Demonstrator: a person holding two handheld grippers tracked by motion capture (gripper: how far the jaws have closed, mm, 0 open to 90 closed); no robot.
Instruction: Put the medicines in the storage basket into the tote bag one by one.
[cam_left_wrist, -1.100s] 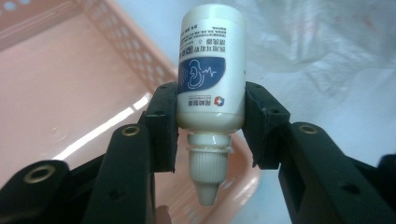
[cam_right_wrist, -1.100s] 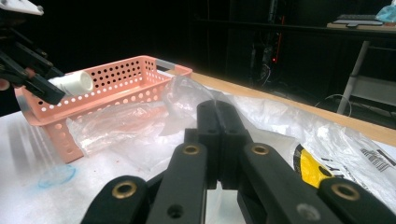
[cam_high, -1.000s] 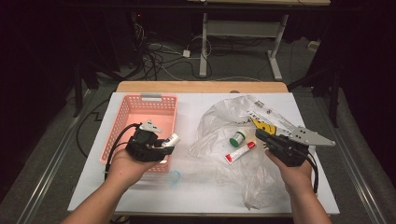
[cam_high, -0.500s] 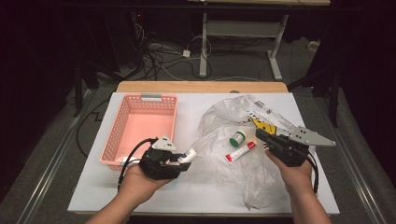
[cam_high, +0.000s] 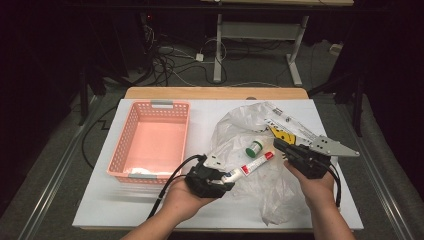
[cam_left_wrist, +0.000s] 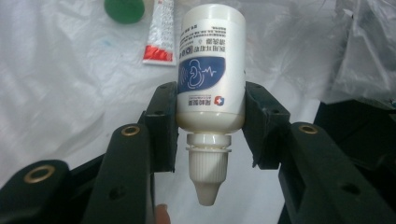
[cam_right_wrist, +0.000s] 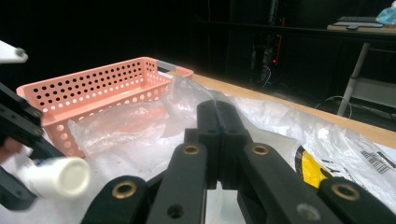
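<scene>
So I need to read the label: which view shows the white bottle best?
The left gripper view: the white bottle sits large between the jaws, label facing the camera. The high view shows it small; the right gripper view shows its blurred end.

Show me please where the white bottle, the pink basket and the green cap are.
white bottle (cam_left_wrist: 210, 70), left gripper view, on its label.
pink basket (cam_high: 120, 150), high view, on its left wall.
green cap (cam_high: 254, 148), high view, on its top.

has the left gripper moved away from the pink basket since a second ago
Yes. The left gripper, shut on the white bottle, has swung right, off the pink basket, toward the plastic bag.
</scene>
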